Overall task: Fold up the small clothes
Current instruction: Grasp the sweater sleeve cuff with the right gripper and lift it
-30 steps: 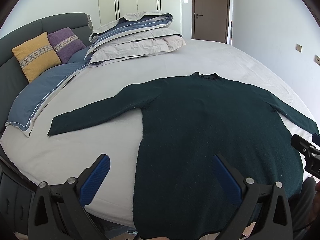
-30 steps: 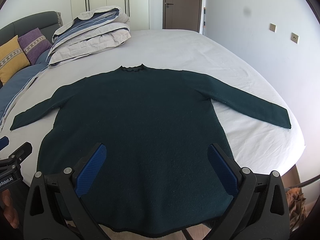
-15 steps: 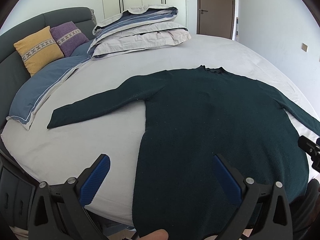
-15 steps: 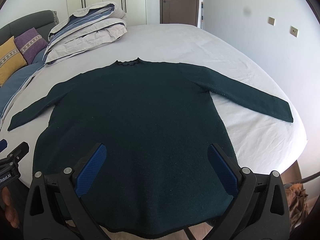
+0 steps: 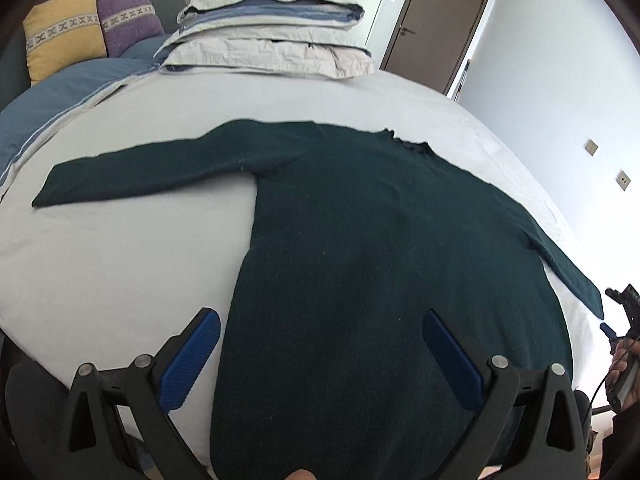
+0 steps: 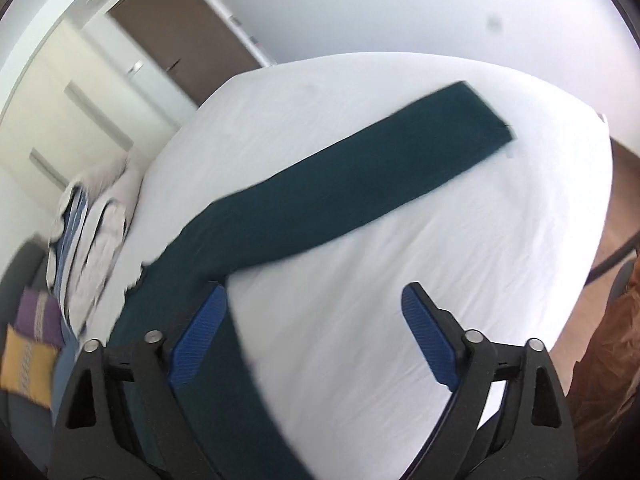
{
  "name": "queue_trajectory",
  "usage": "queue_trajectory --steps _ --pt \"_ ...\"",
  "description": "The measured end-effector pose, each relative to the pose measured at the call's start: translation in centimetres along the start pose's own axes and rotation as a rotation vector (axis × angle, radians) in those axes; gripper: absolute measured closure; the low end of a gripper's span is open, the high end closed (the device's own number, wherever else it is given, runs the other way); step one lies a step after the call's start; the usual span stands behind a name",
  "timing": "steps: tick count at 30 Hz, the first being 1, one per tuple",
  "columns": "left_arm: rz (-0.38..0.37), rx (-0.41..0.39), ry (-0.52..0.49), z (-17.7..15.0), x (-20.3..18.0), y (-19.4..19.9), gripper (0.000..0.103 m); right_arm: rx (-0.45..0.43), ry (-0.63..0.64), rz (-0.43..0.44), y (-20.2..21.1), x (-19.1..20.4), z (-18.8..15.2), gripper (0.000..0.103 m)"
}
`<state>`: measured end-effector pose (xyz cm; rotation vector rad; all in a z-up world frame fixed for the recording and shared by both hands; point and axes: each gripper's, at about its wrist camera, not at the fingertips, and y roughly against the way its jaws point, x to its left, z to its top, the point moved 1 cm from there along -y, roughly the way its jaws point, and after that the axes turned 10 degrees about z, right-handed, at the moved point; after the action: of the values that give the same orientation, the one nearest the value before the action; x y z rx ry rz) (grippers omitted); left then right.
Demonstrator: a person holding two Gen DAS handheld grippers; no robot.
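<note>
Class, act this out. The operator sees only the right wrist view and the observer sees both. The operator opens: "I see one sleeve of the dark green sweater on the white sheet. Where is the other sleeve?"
Observer: The other sleeve lies flat, stretched towards the blue pillow.
Operator: Is the left gripper holding anything?
Observer: No. The left gripper is open near the hem, one pad over the sheet and one over the sweater.
Operator: Any fold made?
Observer: None. The sweater's body lies spread flat.
</note>
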<state>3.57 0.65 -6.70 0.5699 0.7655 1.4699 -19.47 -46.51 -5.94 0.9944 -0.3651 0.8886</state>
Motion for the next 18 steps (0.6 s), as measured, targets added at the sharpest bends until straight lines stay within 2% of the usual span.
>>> queue_trajectory --steps 1,2,5,7,9,11,13,18 --pt "0.005 -0.009 -0.006 0.3 -0.4 -0.1 0.0 -0.019 -0.036 -0.016 -0.1 -1.9 1.5 0.033" --pt "0.005 -0.006 -0.015 0.5 -0.8 -0.3 0.0 -0.03 -0.063 -0.034 -0.4 -3.7 2.9 0.036" --pt "0.041 0.054 -0.052 1.5 -2.1 -1.4 0.0 -0.046 -0.143 -0.048 -1.5 -7.8 5.9 0.038" --pt "0.053 0.095 -0.02 2.2 -2.2 -2.1 0.0 -0.066 -0.184 -0.011 -2.3 -9.4 7.4 0.04" --pt "0.056 0.087 0.003 2.8 -2.2 -2.4 0.0 -0.082 -0.195 0.011 -3.2 -10.3 8.6 0.041" --pt "0.049 0.082 0.002 3.2 -2.5 -2.7 0.0 -0.078 -0.195 0.04 -4.7 -10.9 9.8 0.048" --pt "0.025 0.094 0.005 3.5 -2.7 -3.1 0.0 -0.059 -0.219 0.06 -6.5 -11.5 10.8 0.064" --pt "-0.035 0.106 0.037 4.0 -2.4 -3.9 0.001 -0.04 -0.211 0.059 -9.9 -11.7 12.4 0.091"
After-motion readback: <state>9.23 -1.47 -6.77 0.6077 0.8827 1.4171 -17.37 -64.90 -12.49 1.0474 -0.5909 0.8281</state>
